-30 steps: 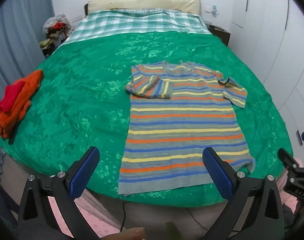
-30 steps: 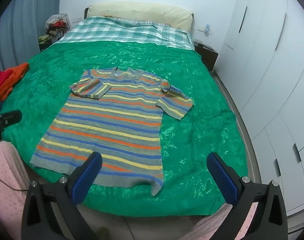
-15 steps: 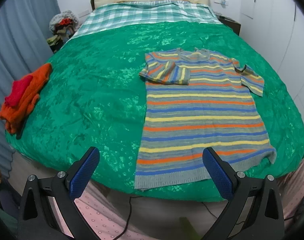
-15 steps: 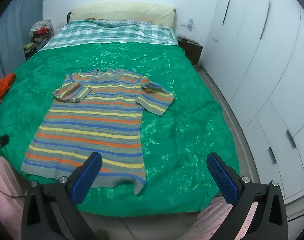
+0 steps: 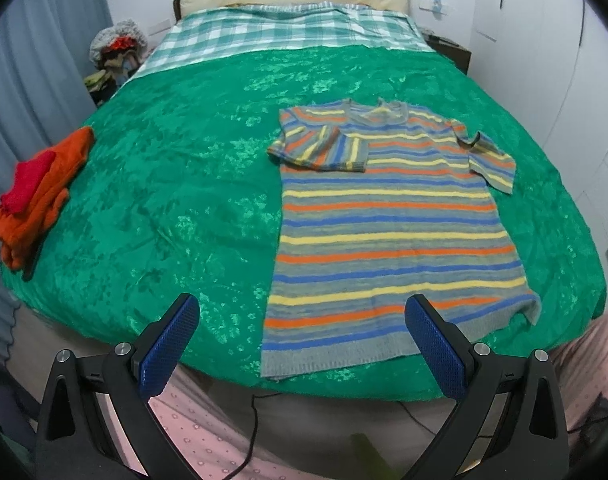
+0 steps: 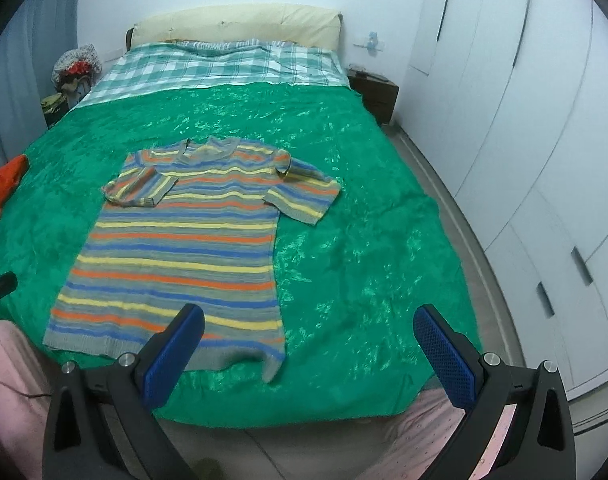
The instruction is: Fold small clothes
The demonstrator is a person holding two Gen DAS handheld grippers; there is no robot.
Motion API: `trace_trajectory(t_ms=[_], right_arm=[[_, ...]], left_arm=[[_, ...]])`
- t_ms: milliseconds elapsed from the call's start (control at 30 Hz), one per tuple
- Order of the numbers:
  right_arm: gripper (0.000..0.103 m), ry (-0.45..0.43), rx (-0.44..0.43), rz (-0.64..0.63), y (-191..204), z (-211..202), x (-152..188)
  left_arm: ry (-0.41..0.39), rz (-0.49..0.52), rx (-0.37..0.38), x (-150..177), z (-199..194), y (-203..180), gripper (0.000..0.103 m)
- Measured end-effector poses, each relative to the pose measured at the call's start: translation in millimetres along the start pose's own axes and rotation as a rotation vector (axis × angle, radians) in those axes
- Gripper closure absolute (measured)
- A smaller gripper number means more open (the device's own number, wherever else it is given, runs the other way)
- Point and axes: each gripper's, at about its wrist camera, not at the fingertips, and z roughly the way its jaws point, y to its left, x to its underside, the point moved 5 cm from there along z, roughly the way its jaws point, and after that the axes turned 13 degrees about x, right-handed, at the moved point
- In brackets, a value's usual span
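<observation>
A striped short-sleeved sweater (image 5: 387,220) (image 6: 184,248) in grey, blue, orange and yellow lies flat on the green bedspread (image 5: 176,200) (image 6: 363,248), hem toward me. Its left sleeve (image 5: 319,148) (image 6: 138,186) is folded in over the chest; the right sleeve (image 5: 489,160) (image 6: 304,194) sticks out sideways. My left gripper (image 5: 302,342) hangs open off the bed's near edge, just short of the hem's left half. My right gripper (image 6: 307,350) is open too, above the hem's right corner, with nothing between its blue pads (image 6: 176,356).
A pile of orange and red clothes (image 5: 36,192) (image 6: 0,184) lies at the bed's left edge. A checked sheet (image 5: 288,32) and cream headboard sit at the far end. White wardrobe doors (image 6: 523,140) line the right side. Pink-trousered legs (image 5: 200,432) and a black cable show below.
Both grippers have moved in toward the bed and to the left, so the sweater sits larger and nearer its hem. The sweater itself has not moved.
</observation>
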Motion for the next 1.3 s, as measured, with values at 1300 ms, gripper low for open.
trace_trajectory(t_ms=[1300], right_arm=[[0.000, -0.002, 0.105, -0.066, 14.4, -10.3, -3.9]], left_arm=[[-0.080, 0.010, 0.016, -14.3, -15.7, -11.5, 0.000]])
